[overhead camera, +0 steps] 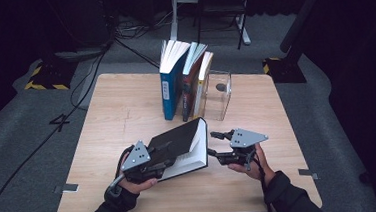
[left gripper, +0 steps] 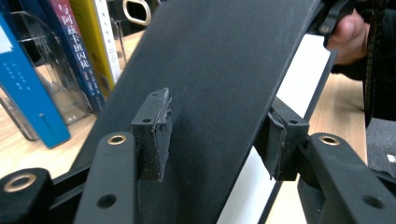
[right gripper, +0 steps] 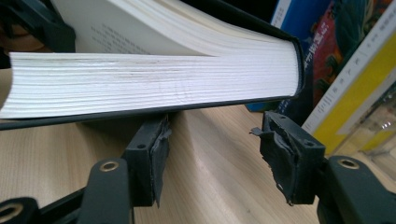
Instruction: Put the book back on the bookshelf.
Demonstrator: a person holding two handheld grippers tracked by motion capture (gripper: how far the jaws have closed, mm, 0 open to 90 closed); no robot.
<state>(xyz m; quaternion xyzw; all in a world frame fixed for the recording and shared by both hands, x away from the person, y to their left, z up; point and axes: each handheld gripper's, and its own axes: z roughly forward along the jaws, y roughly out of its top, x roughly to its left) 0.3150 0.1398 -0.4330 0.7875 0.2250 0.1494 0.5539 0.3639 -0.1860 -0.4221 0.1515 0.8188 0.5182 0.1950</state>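
Observation:
A black-covered book (overhead camera: 178, 139) lies near the table's front, its cover raised at a slant over white pages (overhead camera: 192, 158). My left gripper (overhead camera: 165, 156) reaches in from the book's left. In the left gripper view the thin black cover (left gripper: 224, 60) runs slantwise between the wide-apart jaws of that gripper (left gripper: 217, 140), one pad on its outer face and one under its edge by a white page (left gripper: 303, 74). My right gripper (overhead camera: 213, 144) stands open just right of the book. Its jaws (right gripper: 212, 140) are empty, just below the page block (right gripper: 149, 84).
Three upright books, the blue one (overhead camera: 170, 84) at the left, lean against a clear plastic stand (overhead camera: 219, 96) at the back of the wooden table (overhead camera: 121, 115). Bare wood lies left of them. Cables and stands are on the dark floor beyond.

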